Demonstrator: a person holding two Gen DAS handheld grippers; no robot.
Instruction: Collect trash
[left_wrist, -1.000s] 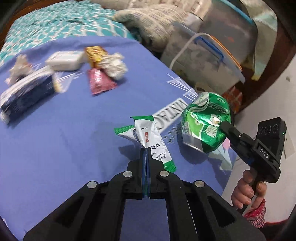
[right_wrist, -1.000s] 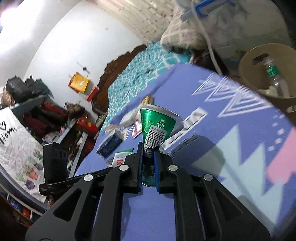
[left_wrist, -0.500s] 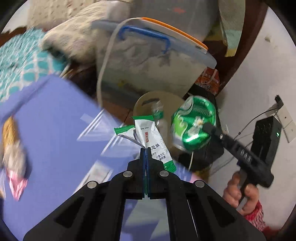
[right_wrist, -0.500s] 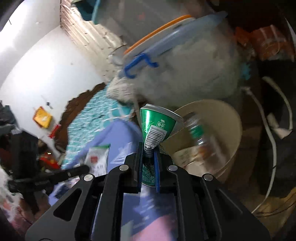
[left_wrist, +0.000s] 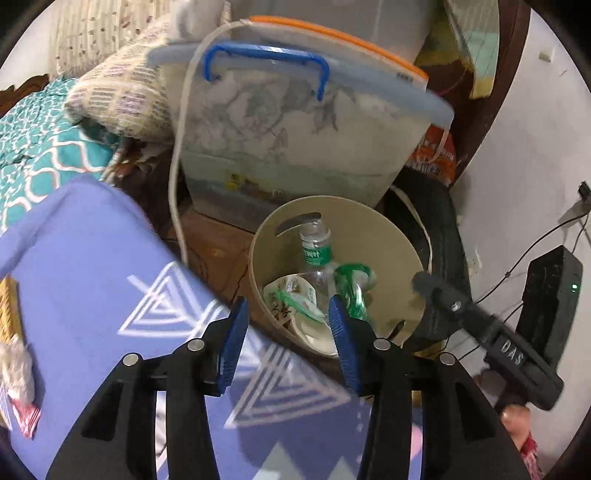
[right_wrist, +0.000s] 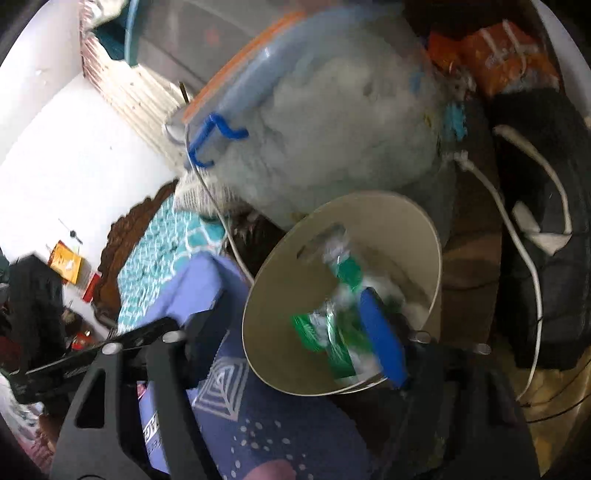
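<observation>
- My left tongs stand released, jaws just opened, with nothing between the blue pads; they hang over the edge of the blue tabletop beside the beige trash bin
- The green and white sachet lies free inside the bin, against a clear plastic bottle with a green label
- My right tongs are also released, jaws just opened wide; the right blue pad hangs over the bin's mouth, the left finger is blurred
- The crushed green can is blurred in both views, inside the bin and clear of my pads; whether it has settled I cannot tell
- In the left wrist view my right tongs' black body reaches toward the bin from the right, my hand at its grip
- More litter sits at the tabletop's left edge: a crumpled tissue and a red wrapper
- Behind the bin stands a clear storage box with a blue handle
</observation>
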